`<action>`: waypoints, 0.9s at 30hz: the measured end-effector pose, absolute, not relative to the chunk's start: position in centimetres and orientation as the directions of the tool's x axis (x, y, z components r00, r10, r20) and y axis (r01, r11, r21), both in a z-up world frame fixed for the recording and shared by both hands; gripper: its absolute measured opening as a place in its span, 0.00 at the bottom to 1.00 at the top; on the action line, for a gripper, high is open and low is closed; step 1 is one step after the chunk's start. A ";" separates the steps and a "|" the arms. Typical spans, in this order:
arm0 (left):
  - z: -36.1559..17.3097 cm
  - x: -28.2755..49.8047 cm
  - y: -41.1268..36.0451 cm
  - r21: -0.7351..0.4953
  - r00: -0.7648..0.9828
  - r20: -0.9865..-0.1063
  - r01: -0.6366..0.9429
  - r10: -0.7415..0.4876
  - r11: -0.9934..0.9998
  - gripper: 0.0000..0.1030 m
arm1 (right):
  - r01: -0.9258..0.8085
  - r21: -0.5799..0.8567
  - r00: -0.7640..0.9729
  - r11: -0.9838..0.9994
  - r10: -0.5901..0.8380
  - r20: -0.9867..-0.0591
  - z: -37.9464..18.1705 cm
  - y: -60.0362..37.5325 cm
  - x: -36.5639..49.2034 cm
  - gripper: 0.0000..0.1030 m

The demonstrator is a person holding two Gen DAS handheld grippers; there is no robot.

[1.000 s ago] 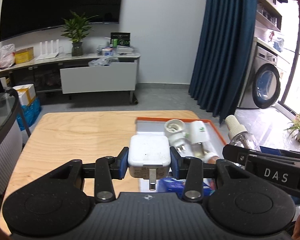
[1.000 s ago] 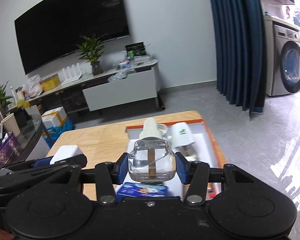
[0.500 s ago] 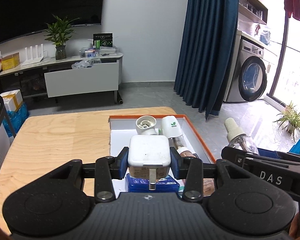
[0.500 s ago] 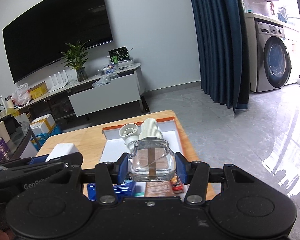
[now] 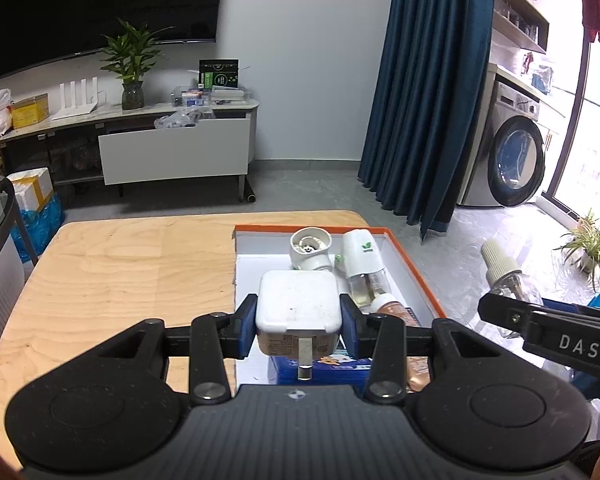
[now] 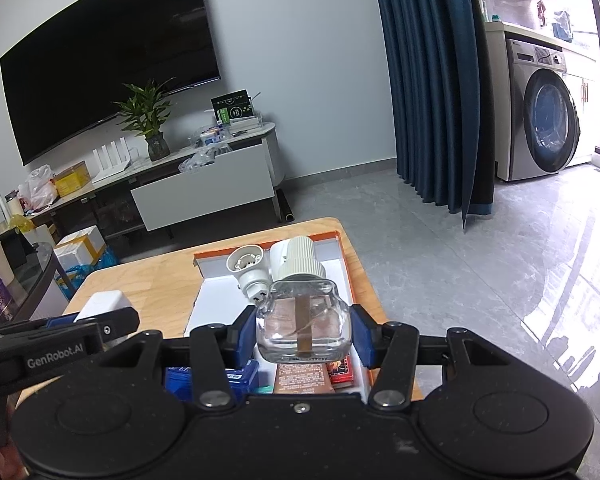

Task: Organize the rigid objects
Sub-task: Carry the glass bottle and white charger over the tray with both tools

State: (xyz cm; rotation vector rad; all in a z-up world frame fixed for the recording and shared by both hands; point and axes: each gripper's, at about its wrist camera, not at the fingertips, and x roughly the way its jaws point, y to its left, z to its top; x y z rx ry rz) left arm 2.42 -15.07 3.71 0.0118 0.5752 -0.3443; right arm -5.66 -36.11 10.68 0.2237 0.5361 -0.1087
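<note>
My left gripper (image 5: pixel 299 326) is shut on a white square plug adapter (image 5: pixel 298 307), held above the near end of an orange-rimmed white tray (image 5: pixel 416 276). My right gripper (image 6: pixel 304 338) is shut on a clear glass refill bottle (image 6: pixel 303 322) with a ribbed white cap, held over the tray's (image 6: pixel 346 254) right part. In the tray lie a white lamp socket (image 5: pixel 310 249), a white vaporizer with a green leaf mark (image 5: pixel 360 254), a blue box (image 5: pixel 320 370) and brown packets (image 6: pixel 302 378). The bottle (image 5: pixel 504 272) shows at the right in the left wrist view.
The tray sits on the right part of a light wooden table (image 5: pixel 132 268). Beyond it are grey floor, a TV cabinet (image 5: pixel 172 152), a blue curtain (image 5: pixel 428 92) and a washing machine (image 5: pixel 512 160). A glass-topped side table (image 6: pixel 24 280) stands at the left.
Both views swung so the tray sits more under the grippers, and more of its contents show. Both grips stay as they were.
</note>
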 end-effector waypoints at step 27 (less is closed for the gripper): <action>3.3 3.5 -16.0 -0.091 0.758 -0.554 0.356 -0.344 0.930 0.41 | 0.125 0.174 0.834 0.977 -0.008 -0.552 10.2 -35.1 -3.3 0.58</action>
